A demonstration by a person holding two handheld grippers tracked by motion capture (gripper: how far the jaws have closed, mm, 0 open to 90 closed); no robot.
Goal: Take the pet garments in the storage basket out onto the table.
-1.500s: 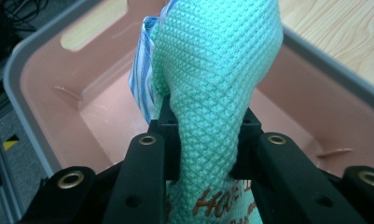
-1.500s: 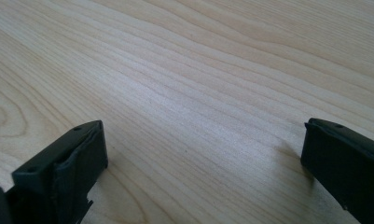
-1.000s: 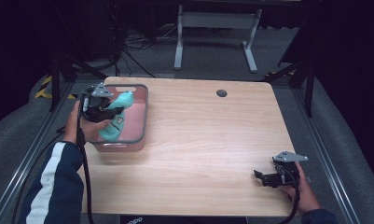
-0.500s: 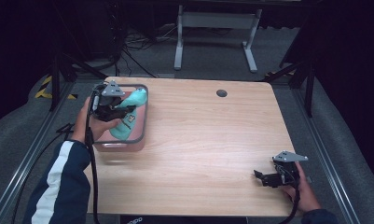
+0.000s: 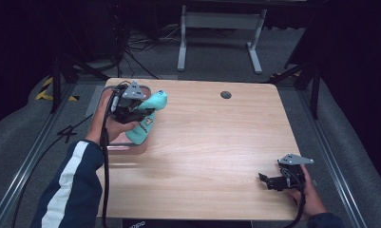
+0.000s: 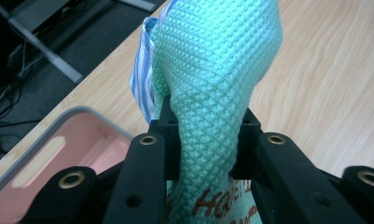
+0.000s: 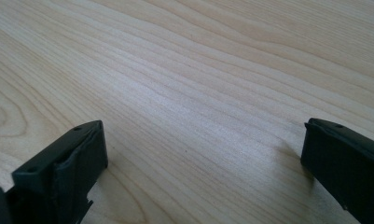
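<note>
Left gripper (image 5: 139,115), clenched on a mint-green waffle-knit cloth (image 5: 145,121) at the frame's left – lifted clear of the pink bin (image 6: 77,144) so it hangs free – while the right gripper (image 5: 269,180), jaws released, rests idle at lower right on the table (image 5: 216,142).

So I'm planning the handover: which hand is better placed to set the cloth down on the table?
Left. Its gripper is shut on the cloth, lifted beside the bin. The right gripper rests open at the table's far corner.
</note>
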